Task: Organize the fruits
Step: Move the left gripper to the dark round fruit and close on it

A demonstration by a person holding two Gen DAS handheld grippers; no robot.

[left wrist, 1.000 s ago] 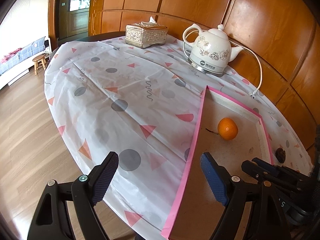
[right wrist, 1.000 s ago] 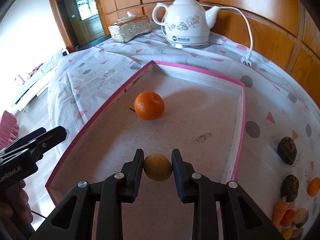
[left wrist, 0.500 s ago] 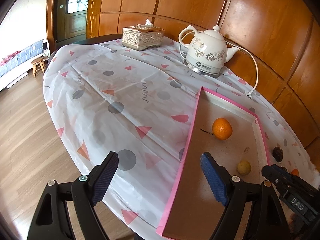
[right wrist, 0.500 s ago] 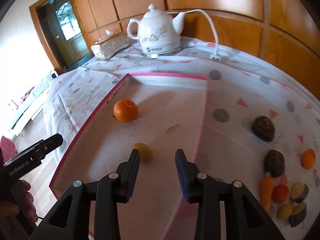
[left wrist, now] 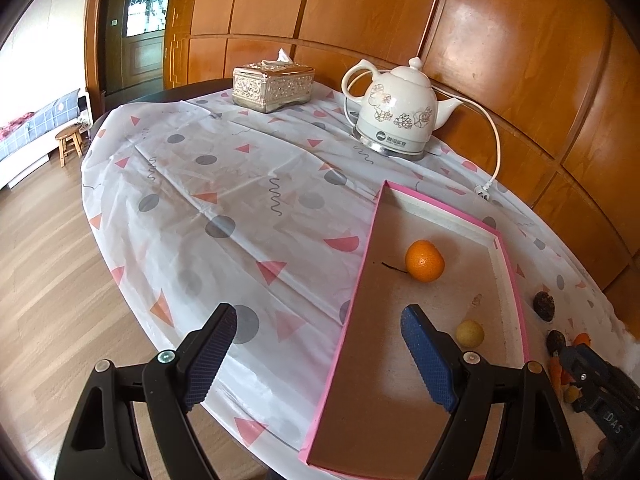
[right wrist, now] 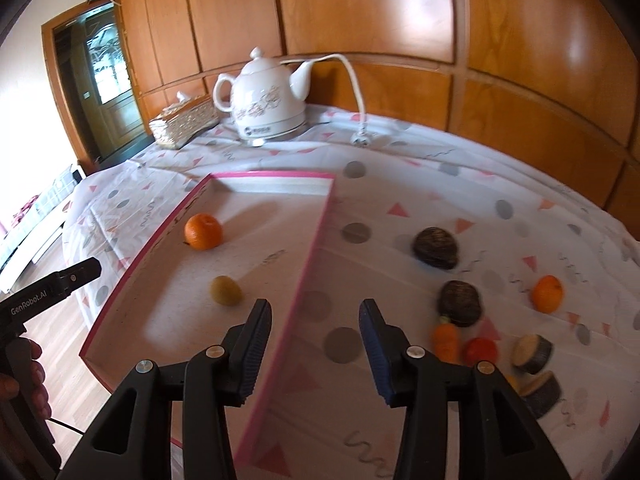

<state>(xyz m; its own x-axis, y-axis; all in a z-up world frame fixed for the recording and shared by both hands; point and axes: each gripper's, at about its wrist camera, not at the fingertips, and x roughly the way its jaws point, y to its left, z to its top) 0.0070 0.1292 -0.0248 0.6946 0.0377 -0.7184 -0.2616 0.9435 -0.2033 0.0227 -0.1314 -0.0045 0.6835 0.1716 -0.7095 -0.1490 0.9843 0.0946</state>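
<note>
A pink-rimmed shallow box [left wrist: 352,320] [right wrist: 308,256] lies on the table. In it rest an orange [left wrist: 425,261] [right wrist: 203,231] and a small yellow fruit [left wrist: 470,333] [right wrist: 226,290]. My right gripper [right wrist: 314,344] is open and empty, over the box's right rim, apart from the yellow fruit. My left gripper [left wrist: 316,360] is open and empty, above the box's left rim near the table's front edge. Right of the box lie two dark brown fruits [right wrist: 435,247] [right wrist: 459,298], a small orange [right wrist: 547,294], a carrot [right wrist: 445,337], a red fruit [right wrist: 480,351] and cut pieces [right wrist: 532,353].
A white kettle [left wrist: 394,120] [right wrist: 270,108] with cord and plug [right wrist: 362,140] stands at the back, a silver tissue box [left wrist: 272,86] [right wrist: 184,126] beside it. The patterned tablecloth [left wrist: 224,184] hangs over the round table's left edge. Wooden wall panels stand close behind.
My right gripper has let go of the yellow fruit in the box, opened wide and swung back and to the right. My left gripper has pulled back a little and stays open.
</note>
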